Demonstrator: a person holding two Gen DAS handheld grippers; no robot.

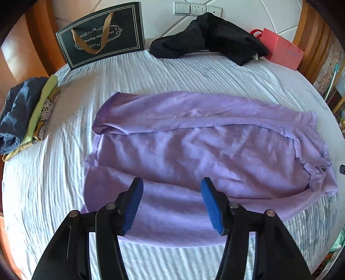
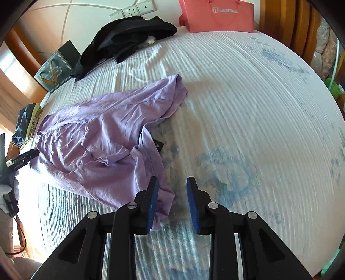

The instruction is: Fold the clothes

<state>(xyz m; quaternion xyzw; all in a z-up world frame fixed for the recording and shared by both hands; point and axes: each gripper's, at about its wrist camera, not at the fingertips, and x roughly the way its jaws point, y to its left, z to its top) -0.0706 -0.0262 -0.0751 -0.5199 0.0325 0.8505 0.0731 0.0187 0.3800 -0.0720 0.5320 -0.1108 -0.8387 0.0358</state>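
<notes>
Lilac garment [image 1: 194, 150] lies partly folded on the bed [image 1: 194, 71]; left tool [image 1: 171, 204] and right tool [image 2: 172, 202] hover apart, gripping nothing, poised over its edges.

We see a bed [image 1: 194, 71] covered by a white ribbed sheet [image 2: 248, 90] with faded blue print, filling most of both views. At twelve o'clock a pale padded headboard wall [image 1: 155, 19] carries a row of white switches and sockets [image 1: 197, 9]. Orange-brown wooden frame posts [image 1: 310, 47] curve up at two o'clock and at ten o'clock. Bright daylight falls across the sheet from the nine o'clock side.
</notes>
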